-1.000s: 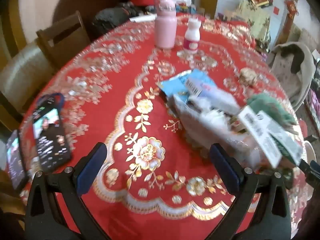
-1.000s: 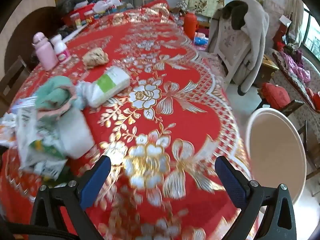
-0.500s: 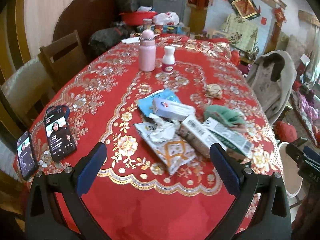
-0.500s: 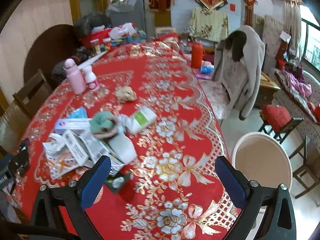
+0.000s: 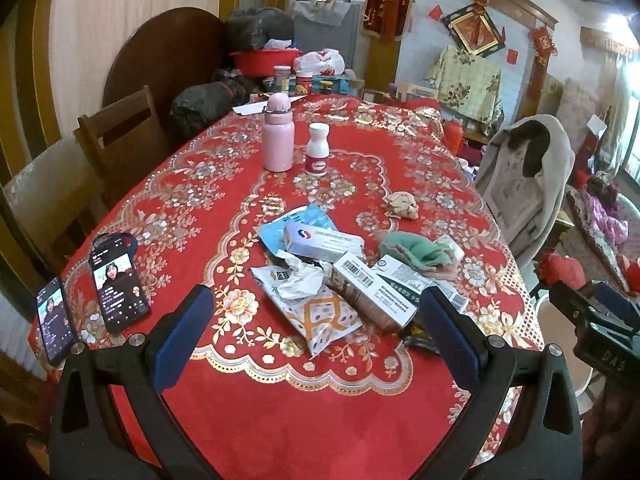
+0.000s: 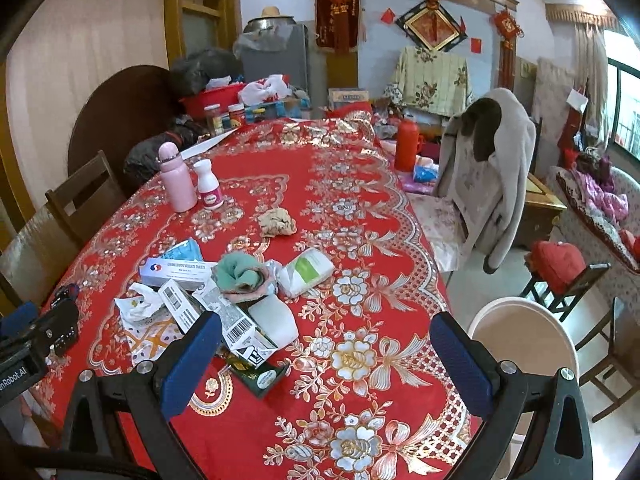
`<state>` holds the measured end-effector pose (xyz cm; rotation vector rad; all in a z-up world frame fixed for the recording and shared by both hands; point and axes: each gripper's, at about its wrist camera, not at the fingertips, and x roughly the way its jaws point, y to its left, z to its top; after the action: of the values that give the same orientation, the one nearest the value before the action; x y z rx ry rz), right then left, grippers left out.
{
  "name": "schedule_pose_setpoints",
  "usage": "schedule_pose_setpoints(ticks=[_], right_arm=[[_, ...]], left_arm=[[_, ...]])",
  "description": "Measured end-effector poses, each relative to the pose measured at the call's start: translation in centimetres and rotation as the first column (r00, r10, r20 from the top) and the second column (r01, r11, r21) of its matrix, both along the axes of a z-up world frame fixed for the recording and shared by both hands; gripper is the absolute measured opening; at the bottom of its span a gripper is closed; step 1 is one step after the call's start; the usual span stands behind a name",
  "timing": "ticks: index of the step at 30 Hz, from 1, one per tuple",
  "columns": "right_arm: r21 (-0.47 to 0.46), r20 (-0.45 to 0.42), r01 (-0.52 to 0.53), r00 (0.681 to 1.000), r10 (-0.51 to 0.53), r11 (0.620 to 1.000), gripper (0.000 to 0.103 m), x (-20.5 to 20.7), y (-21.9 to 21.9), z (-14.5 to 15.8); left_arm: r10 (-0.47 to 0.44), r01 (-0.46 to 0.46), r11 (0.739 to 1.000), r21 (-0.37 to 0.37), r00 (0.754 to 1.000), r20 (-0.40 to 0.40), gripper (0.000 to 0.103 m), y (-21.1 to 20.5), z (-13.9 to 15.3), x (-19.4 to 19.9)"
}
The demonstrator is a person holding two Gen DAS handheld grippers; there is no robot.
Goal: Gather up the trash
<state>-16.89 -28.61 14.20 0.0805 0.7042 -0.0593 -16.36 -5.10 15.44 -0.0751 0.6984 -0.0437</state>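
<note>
A heap of trash lies near the front of the red table [image 5: 192, 208]: a white carton [image 5: 320, 240], a barcoded box [image 5: 372, 288], a crumpled wrapper [image 5: 316, 312] and a green cloth [image 5: 416, 252]. A brown paper ball [image 5: 401, 205] lies apart, farther back. In the right wrist view the heap [image 6: 224, 304], a white-green packet [image 6: 306, 272] and the paper ball [image 6: 277, 222] show. My left gripper [image 5: 316, 336] is open and empty, held back above the table's front edge. My right gripper [image 6: 326, 356] is open and empty, right of the heap.
A pink flask [image 5: 278, 138] and a white bottle [image 5: 317, 150] stand at mid-table. Two phones [image 5: 116, 284] lie at the front left. A beige bin [image 6: 524, 344] stands on the floor right of the table. Chairs stand left [image 5: 120, 136] and right [image 6: 484, 184].
Both grippers have pulled back and up from the table; the trash heap now looks smaller and farther away. Both stay open and empty.
</note>
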Motion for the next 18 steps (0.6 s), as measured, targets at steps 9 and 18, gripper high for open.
schedule_pose_setpoints(ticks=[9, 18], right_arm=[[0.002, 0.022, -0.007, 1.0, 0.007, 1.0, 0.103, -0.9, 0.0, 0.5], [0.007, 0.035, -0.019, 0.999, 0.018, 1.0, 0.103, -1.3, 0.2, 0.9]], left_arm=[[-0.005, 0.005, 1.0, 0.001, 1.0, 0.011, 0.102, -0.8, 0.3, -0.6], [-0.006, 0.006, 1.0, 0.001, 1.0, 0.016, 0.102, -1.0, 0.4, -0.8]])
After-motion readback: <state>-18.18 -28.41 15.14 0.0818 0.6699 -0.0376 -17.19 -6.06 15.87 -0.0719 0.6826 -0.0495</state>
